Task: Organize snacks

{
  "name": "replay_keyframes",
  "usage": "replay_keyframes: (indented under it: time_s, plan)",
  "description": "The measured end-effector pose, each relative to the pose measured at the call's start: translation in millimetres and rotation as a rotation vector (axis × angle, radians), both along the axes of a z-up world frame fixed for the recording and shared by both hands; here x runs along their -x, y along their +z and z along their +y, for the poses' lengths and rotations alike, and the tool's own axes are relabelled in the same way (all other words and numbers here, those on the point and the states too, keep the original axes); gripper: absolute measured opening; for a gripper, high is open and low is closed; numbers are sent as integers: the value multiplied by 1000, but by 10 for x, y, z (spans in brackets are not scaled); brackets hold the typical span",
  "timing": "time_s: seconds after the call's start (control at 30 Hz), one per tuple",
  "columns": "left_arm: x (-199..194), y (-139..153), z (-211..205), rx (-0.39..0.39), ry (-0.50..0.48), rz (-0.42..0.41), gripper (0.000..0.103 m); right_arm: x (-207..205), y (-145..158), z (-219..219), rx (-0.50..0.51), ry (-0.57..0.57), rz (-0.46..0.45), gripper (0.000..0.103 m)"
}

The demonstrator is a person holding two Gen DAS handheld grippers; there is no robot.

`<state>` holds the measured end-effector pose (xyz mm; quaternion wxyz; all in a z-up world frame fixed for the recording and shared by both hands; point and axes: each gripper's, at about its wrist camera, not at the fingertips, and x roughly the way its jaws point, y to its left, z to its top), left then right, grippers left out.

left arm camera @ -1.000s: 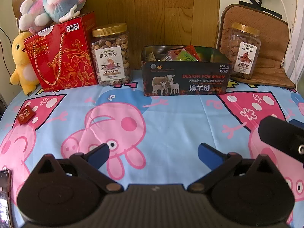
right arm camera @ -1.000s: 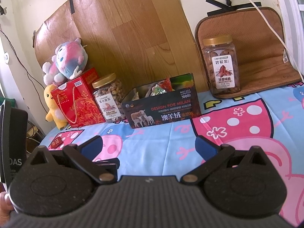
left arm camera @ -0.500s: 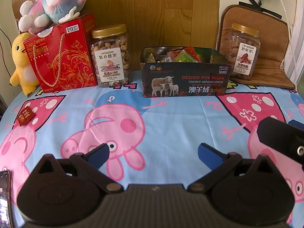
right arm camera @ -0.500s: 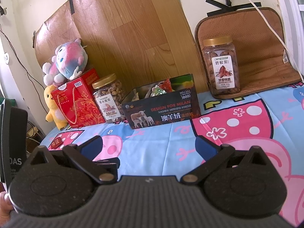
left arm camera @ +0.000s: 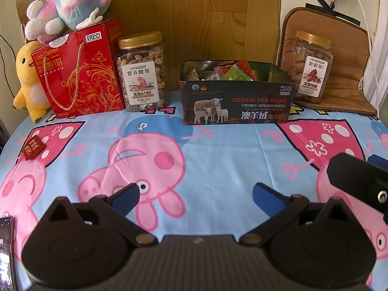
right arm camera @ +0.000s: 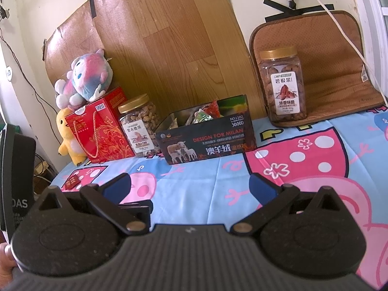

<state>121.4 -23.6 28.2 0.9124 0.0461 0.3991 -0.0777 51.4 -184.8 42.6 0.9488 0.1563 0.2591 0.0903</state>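
the left gripper (left arm camera: 195, 195) is held low over the cartoon-print cloth (left arm camera: 218, 150), its blue-tipped fingers (left arm camera: 126, 197) spread wide with nothing between them. the right gripper (right arm camera: 189, 186) is likewise seen wide apart and empty above the same cloth (right arm camera: 206, 189); part of it is seen at the right edge of the left view.

ahead and far to the left of the left gripper, a small red packet (left arm camera: 34, 147) is laid flat on the cloth, well apart from everything else. further ahead, slightly right of centre, an open dark box (left arm camera: 236, 105) is seen with wrapped snacks (left arm camera: 230, 71) inside. left of the box a gold-lidded nut jar (left arm camera: 141, 72) is stood just beside a red gift box (left arm camera: 77, 70), on which a plush toy (left arm camera: 68, 0) is rested. a second nut jar (left arm camera: 312, 69) is stood right of the box on a brown mat (left arm camera: 339, 60).
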Motion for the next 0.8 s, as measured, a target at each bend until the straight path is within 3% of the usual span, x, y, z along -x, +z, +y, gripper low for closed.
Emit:
replay_keyframes:
  time_s: [0.57, 0.8]
  plan:
    - [0, 8, -4, -1, 1, -4, 103, 4, 4, 7, -2, -3, -1, 103]
    - [57, 78, -58, 7, -17, -41, 103, 22, 7, 10, -3, -3, -3, 103]
